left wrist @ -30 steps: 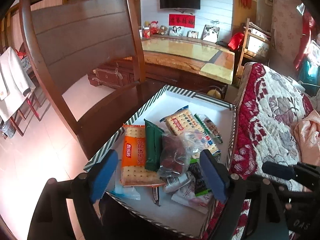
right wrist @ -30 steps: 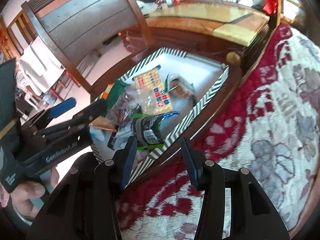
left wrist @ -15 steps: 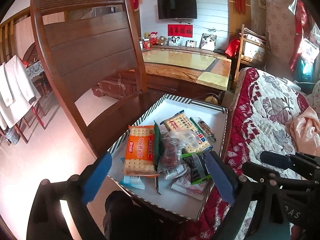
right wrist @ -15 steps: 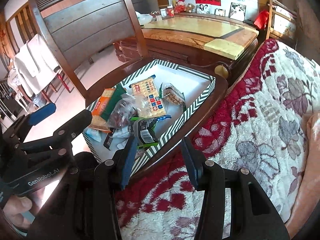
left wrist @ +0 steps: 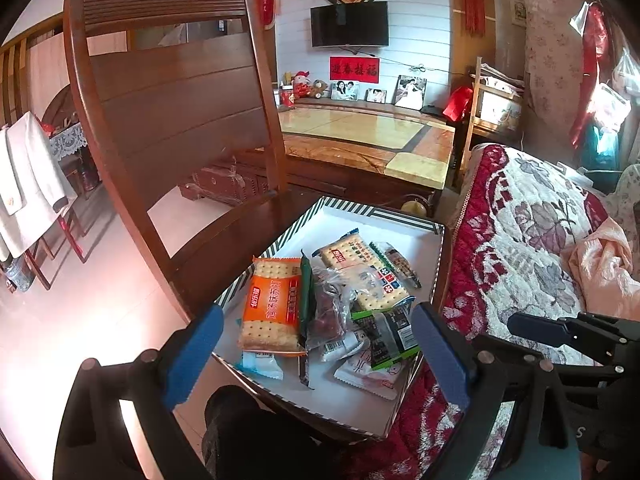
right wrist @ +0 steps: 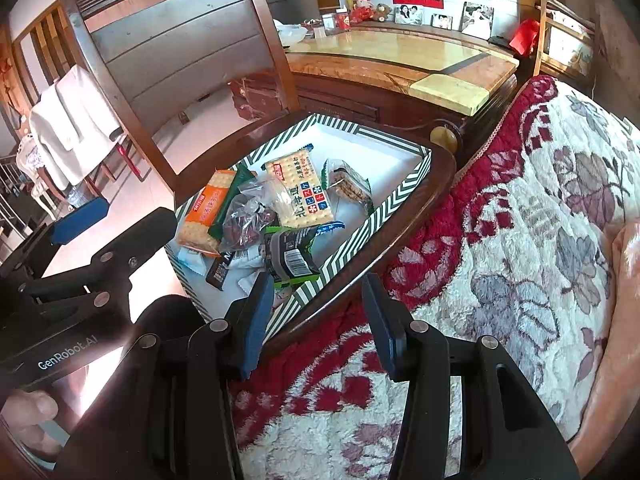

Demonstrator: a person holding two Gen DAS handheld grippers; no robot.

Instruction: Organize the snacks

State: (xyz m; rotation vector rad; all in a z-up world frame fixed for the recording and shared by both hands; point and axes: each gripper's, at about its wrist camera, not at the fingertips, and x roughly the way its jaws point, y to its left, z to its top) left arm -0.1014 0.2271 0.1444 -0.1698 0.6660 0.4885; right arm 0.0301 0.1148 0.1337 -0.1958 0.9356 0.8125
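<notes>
2 grippers, left (left wrist: 316,354) and right (right wrist: 316,316), jaws apart, empty, above striped box (left wrist: 280,242) rim.

Wooden chair (left wrist: 168,120), wall-mounted television (left wrist: 349,24), floral blanket (left wrist: 532,232), tiled floor (left wrist: 60,312)

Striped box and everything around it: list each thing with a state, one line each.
striped box: open-topped, on the wooden chair seat, holding snacks.
orange cracker pack: sealed, flat in the box.
clear bag of red snacks: lying on the pile.
television: off, screen dark.
left gripper: open, empty.
right gripper: open, empty, over the box's near edge.
</notes>
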